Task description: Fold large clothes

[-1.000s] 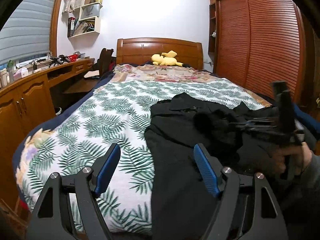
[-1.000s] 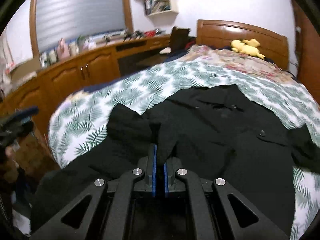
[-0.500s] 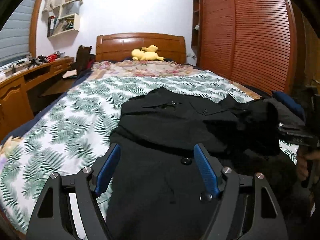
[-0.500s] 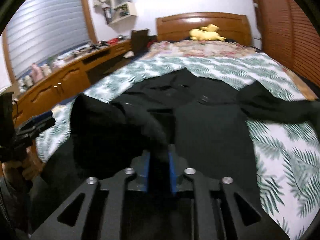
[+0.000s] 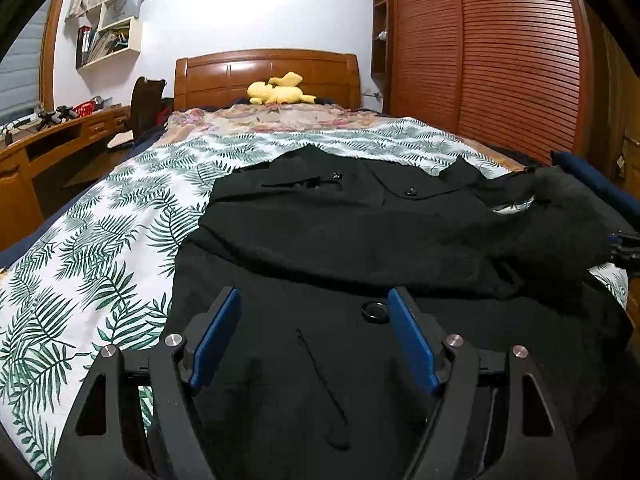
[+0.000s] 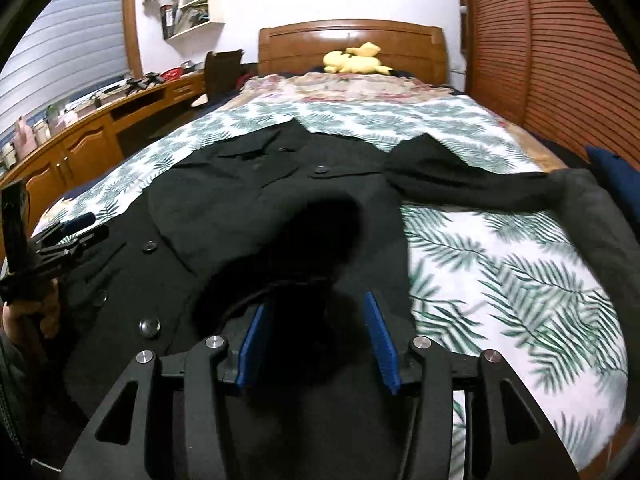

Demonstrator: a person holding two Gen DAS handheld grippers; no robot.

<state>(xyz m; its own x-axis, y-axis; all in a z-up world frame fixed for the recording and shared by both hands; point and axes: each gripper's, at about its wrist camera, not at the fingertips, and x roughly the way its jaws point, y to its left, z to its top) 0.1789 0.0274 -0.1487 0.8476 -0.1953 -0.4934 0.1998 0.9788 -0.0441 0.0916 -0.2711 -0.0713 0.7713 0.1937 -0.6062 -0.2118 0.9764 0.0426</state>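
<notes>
- Since a second ago: clamped on a fold of the black coat then, right gripper now parting its jaws, dark cloth bunched between the blue pads yet no longer pinched.
- Also changed: left-wrist view swung from the bare leaf print onto the coat front.
- Left gripper: wide open, nothing held, blue pads poised over the coat's lower front, a black button just inside the right-hand pad.
- Seen from the right wrist: left gripper at the coat's left edge, gripped by a hand low in the corner.
- Coat: spread front-up on the bed, collar toward the headboard; one sleeve stretched across the leaf-print cover to the right edge of the bed, the other folded over the chest.
- Farther out: yellow plush toy against the headboard, floral bedding below it.
- Left side: wooden tabletop with clutter, wall shelves above.
- Right side: slatted wardrobe doors.
</notes>
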